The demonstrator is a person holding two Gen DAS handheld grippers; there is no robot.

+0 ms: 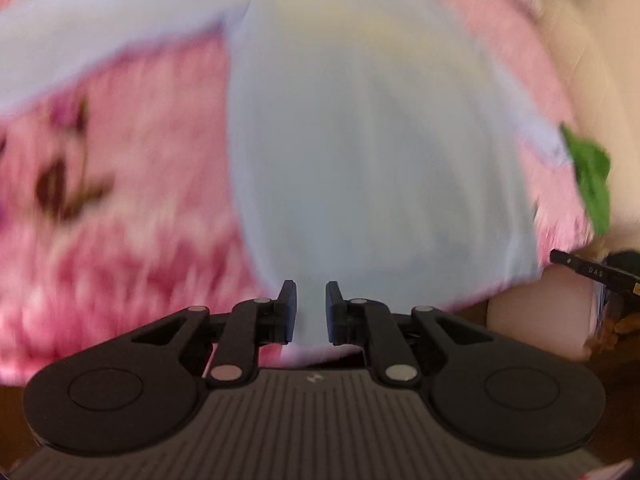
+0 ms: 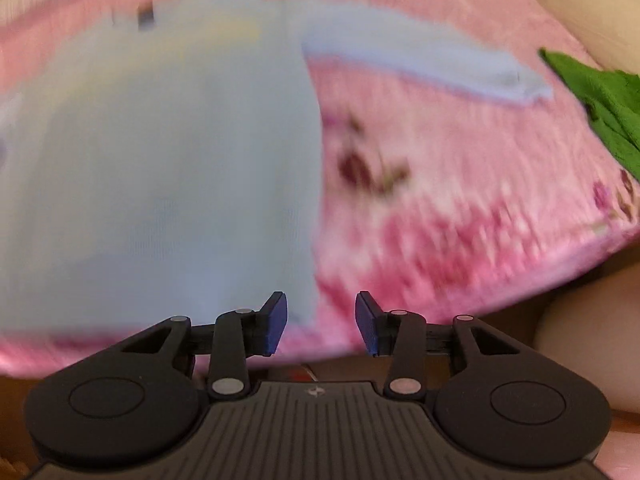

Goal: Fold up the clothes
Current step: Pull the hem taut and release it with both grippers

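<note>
A pale blue long-sleeved garment (image 1: 372, 152) lies spread on a pink flowered blanket (image 1: 132, 216); both views are motion-blurred. In the left wrist view my left gripper (image 1: 311, 312) is open with a narrow gap at the garment's near hem, and blue cloth shows between the fingers. In the right wrist view the garment (image 2: 160, 168) fills the left, with one sleeve (image 2: 432, 68) stretched to the right. My right gripper (image 2: 321, 322) is open and empty at the garment's near right corner, above the blanket (image 2: 460, 200).
A green cloth (image 2: 600, 108) lies at the blanket's right edge; it also shows in the left wrist view (image 1: 592, 176). The blanket's near edge drops off just in front of both grippers. A dark tool part (image 1: 588, 270) shows at the right.
</note>
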